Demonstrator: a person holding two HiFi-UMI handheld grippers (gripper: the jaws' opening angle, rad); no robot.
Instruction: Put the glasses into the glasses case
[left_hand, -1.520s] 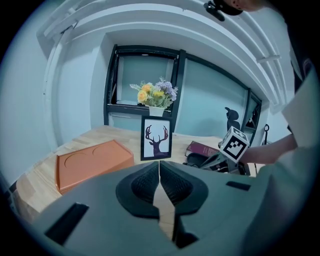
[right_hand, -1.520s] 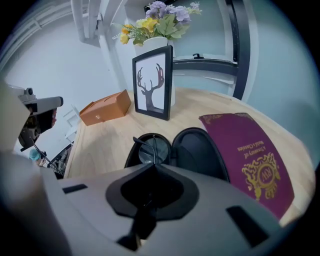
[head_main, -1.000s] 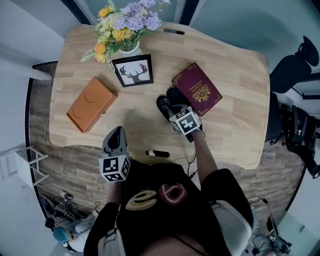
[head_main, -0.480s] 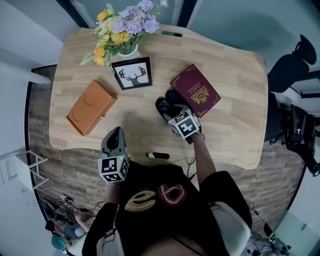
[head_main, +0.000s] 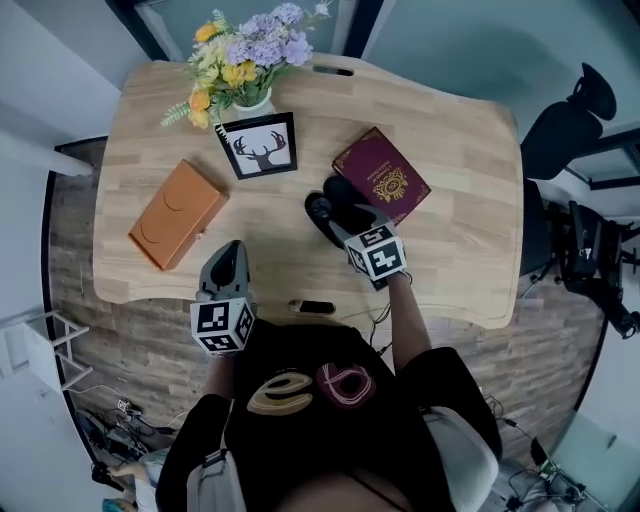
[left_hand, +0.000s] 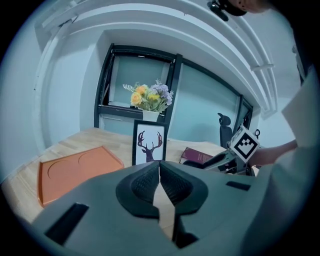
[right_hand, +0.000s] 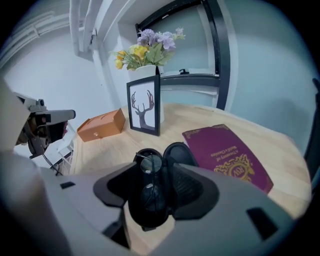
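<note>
Glasses (right_hand: 150, 179) are lying in one half of the open glasses case (right_hand: 180, 151) on the table (head_main: 450, 150). The other half is flopped open towards the maroon book (head_main: 381, 187). Lid not shut yet.

>> Tongs?

Right gripper (head_main: 350, 222) is just above the case. Its jaws have just been opening and now stand wide. The case and glasses show between them, but the pads aren't pressing on either. Left gripper (left_hand: 159, 167) is clenched on nothing, at the near edge of the table, well apart from the case.

>> Risks?

Main one, I'd say, is the lid. I can't tell if the temples sit fully below the rim. Fold the lid over a proud one and it bends, or the lid springs back.

>> And the case itself?

Nothing is bracing it. A one-sided push on the lid could skate the case across the wood or into the book. It could also tip the loaded half and roll the glasses out.

>> Anything on the retreat?

A spread jaw could clip the rim and drag the case along.
</note>
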